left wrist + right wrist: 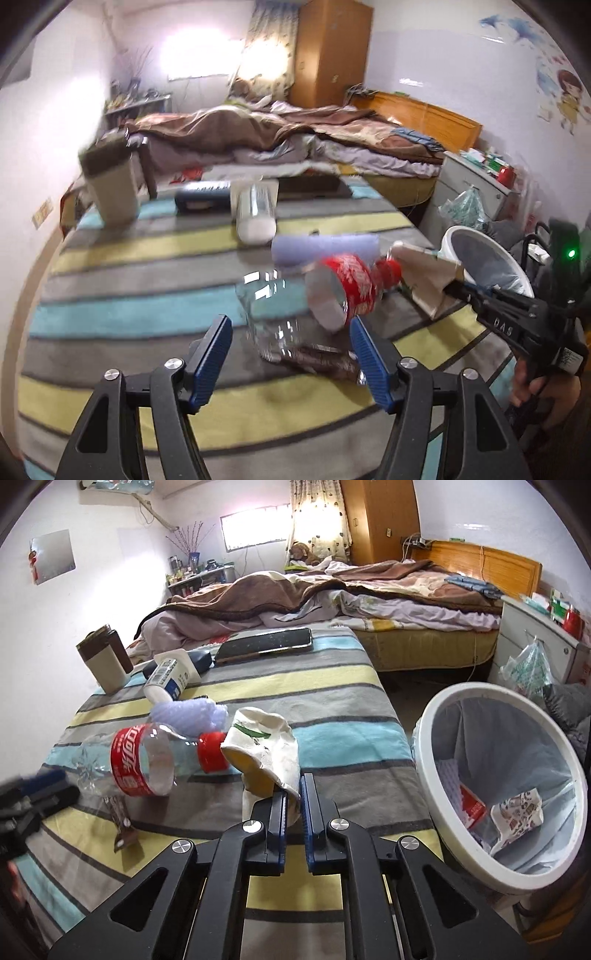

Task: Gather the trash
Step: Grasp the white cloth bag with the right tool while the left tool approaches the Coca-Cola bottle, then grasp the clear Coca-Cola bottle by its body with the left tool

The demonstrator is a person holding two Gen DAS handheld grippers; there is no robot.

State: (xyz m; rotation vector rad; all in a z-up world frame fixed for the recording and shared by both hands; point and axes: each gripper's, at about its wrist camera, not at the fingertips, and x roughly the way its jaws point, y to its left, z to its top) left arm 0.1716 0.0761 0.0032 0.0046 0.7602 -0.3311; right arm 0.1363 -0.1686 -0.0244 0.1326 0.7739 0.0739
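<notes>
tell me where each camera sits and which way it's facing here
Left wrist: on the left gripper, angled down over the striped table at the plastic bottle; its open blue fingers and the person's other hand show.
Right wrist: on the right gripper, shut on a crumpled paper cup, bin alongside.
Shared: bottle, cup, bin, bed.

White walls (110, 602) close in a small bedroom. At twelve o'clock a bright window (255, 531) glares beside a patterned curtain (317, 520); a tall wooden wardrobe (380, 517) stands at one. The unmade bed (332, 602), wooden headboard (487, 566), runs toward two o'clock, a white nightstand (532, 642) beside it.
</notes>
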